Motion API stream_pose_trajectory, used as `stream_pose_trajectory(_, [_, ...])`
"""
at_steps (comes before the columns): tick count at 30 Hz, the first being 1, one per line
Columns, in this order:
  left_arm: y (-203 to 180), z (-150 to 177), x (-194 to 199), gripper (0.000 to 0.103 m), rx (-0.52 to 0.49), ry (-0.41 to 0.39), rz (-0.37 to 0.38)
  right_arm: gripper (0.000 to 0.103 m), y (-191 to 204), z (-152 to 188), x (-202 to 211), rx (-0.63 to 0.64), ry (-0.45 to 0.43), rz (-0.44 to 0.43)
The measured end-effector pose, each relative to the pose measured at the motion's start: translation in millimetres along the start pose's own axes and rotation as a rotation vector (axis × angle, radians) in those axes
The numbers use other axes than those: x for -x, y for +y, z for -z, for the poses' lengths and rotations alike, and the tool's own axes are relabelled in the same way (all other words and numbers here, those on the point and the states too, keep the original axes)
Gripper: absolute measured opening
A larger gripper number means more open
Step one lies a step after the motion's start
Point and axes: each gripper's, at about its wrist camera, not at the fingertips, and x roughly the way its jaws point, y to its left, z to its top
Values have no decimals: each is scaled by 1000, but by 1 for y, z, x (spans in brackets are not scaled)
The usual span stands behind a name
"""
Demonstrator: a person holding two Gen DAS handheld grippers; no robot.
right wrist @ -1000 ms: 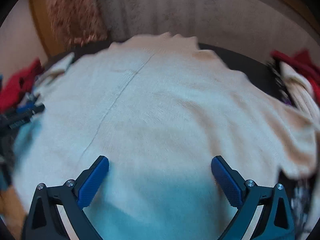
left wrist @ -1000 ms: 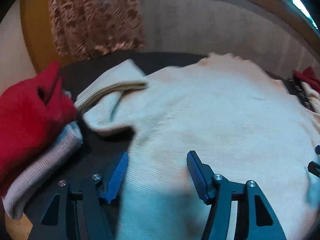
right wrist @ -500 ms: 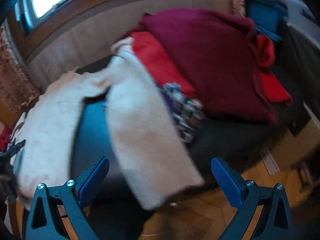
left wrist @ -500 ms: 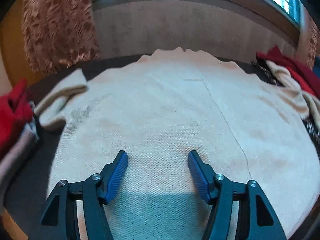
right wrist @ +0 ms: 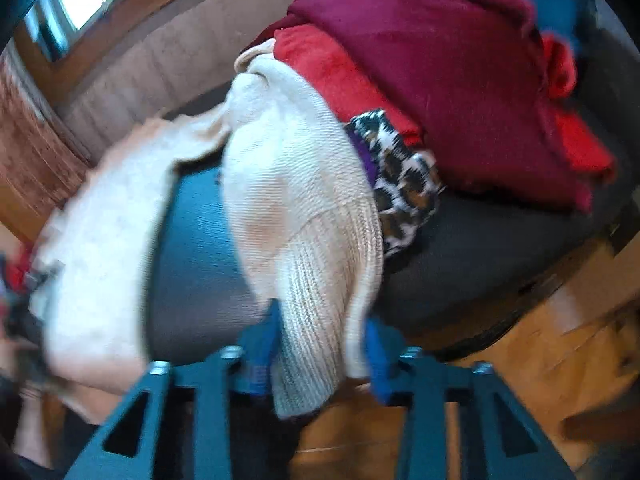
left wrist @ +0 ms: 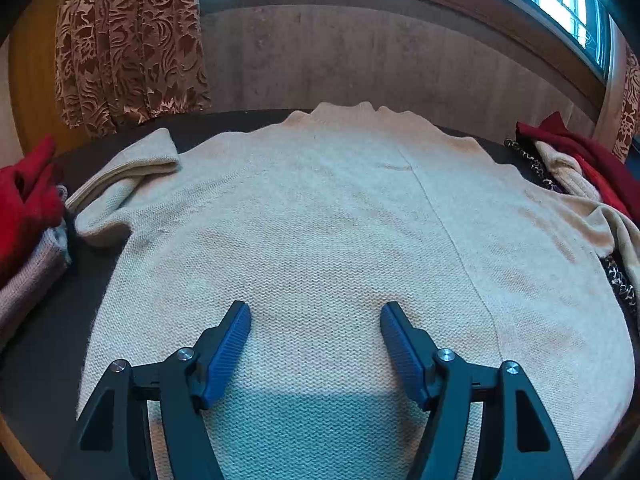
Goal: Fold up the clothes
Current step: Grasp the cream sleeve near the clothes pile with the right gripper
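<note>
Sweater (left wrist: pixel 320 232) lies flat on the desk (left wrist: pixel 48 344). Left tongs (left wrist: pixel 315 322) hover over its hem, jaws opening, empty. Right tongs (right wrist: pixel 320 340) are closing on its cuff (right wrist: pixel 320 288) at the desk edge.

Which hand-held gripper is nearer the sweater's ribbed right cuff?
Right. The right hand-held gripper is closing with the ribbed cuff between its fingers; the left hand-held gripper hovers over the cream sweater body, opening.
</note>
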Motion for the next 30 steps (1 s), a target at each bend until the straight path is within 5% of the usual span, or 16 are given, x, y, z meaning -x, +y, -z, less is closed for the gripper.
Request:
stream_pose_trajectory(5, [1, 3, 2, 69, 7, -14, 9, 24, 3, -11, -5, -214, 7, -304])
stream_pose_trajectory(8, [1, 4, 2, 69, 8, -20, 14, 24, 30, -36, -9, -226, -21, -421])
stream_pose_trajectory(13, [1, 5, 3, 69, 5, -28, 15, 24, 104, -103, -19, -99, -73, -544])
stream_pose_trajectory(17, [2, 4, 2, 69, 7, -25, 20, 24, 195, -140, -53, 91, -15, -643])
stream_pose_trajectory(20, [7, 1, 2, 69, 23, -6, 48, 31, 251, -145, -81, 217, 61, -649])
stream_pose_trajectory(23, [6, -6, 5, 68, 14, 34, 94, 71, 254, -128, -94, 219, 107, -627])
stream_pose_trajectory(30, [-19, -29, 5, 68, 56, 87, 348, 79, 199, -95, -125, 97, 152, -550])
